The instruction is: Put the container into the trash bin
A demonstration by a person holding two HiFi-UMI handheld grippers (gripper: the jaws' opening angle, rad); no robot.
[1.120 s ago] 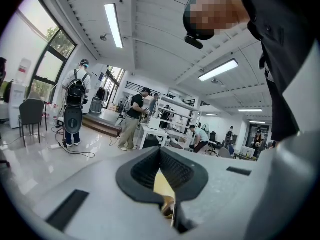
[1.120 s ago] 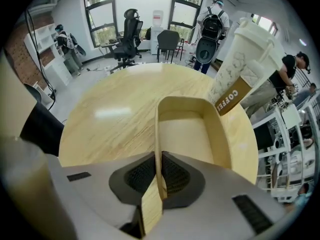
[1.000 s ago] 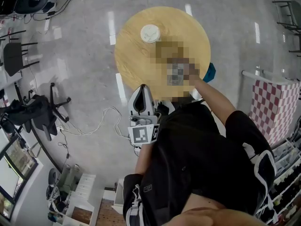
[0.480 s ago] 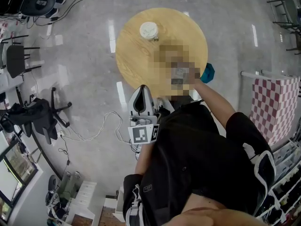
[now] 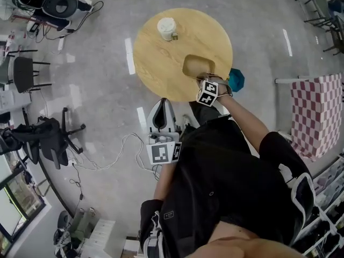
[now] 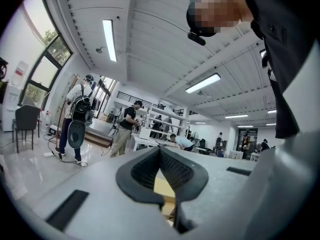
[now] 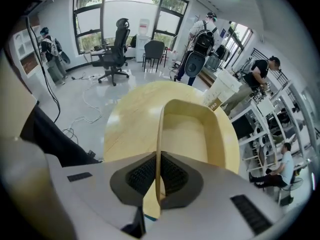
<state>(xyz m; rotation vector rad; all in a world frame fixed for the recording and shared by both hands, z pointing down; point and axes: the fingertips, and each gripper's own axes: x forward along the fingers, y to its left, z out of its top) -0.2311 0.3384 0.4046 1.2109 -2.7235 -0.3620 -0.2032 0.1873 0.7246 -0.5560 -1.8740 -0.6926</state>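
Note:
In the head view, a tan open container (image 5: 198,66) hangs over the near right part of the round wooden table (image 5: 156,63). My right gripper (image 5: 203,80) is shut on its near wall, pointing steeply down. The right gripper view shows that thin wall (image 7: 160,134) pinched between the pads of the right gripper (image 7: 159,159), with the container's hollow (image 7: 187,134) beyond. A teal bin (image 5: 236,80) stands on the floor by the table's right edge, partly hidden by my arm. My left gripper (image 5: 161,104) is held level near my body, shut and empty, as the left gripper (image 6: 160,151) shows in its own view.
A cup with a white lid (image 5: 167,28) stands on the table's far left. Cables (image 5: 107,149) lie on the floor at the left beside office chairs (image 5: 51,138). A red-checked cloth (image 5: 317,112) hangs at the right. Several people (image 6: 127,126) stand in the room.
My right gripper has risen with the container and drawn toward the table's near right edge. The left gripper keeps its place beside my body while the whole view shifts slightly.

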